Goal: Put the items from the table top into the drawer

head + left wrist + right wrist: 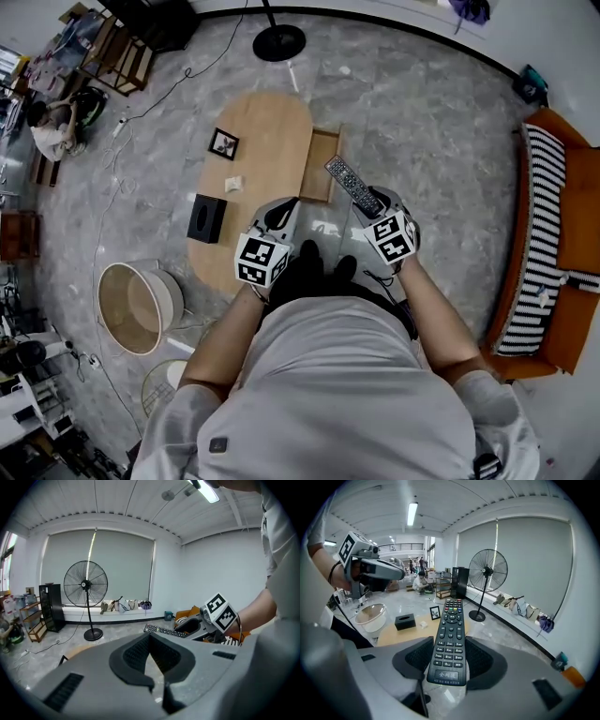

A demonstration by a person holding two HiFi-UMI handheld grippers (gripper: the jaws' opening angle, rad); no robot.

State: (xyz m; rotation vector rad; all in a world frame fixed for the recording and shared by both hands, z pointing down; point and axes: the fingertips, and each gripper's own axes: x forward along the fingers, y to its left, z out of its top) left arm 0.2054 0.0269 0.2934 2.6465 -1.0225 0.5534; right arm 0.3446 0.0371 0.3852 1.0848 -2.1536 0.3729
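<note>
– Right claw [449, 660]: what is gripped in it?
– A black remote control [450, 639] is clamped lengthwise between its pads, with the button end pointed away from the person. The remote is held in the air just right of the open drawer [320, 164]. That drawer is pulled out from the right side of the oval wooden worktop [272, 117].
– And the left claw [150, 641]?
– Its jaws are brought together at the tips, and nothing is gripped. It is held by the near right edge of the worktop.
– What is seen lying on the worktop?
– A small picture frame [223, 143] is seen on the far part. A small white item [232, 184] is seen in the middle, and a black tissue box [206, 217] lies near and to the left.
</note>
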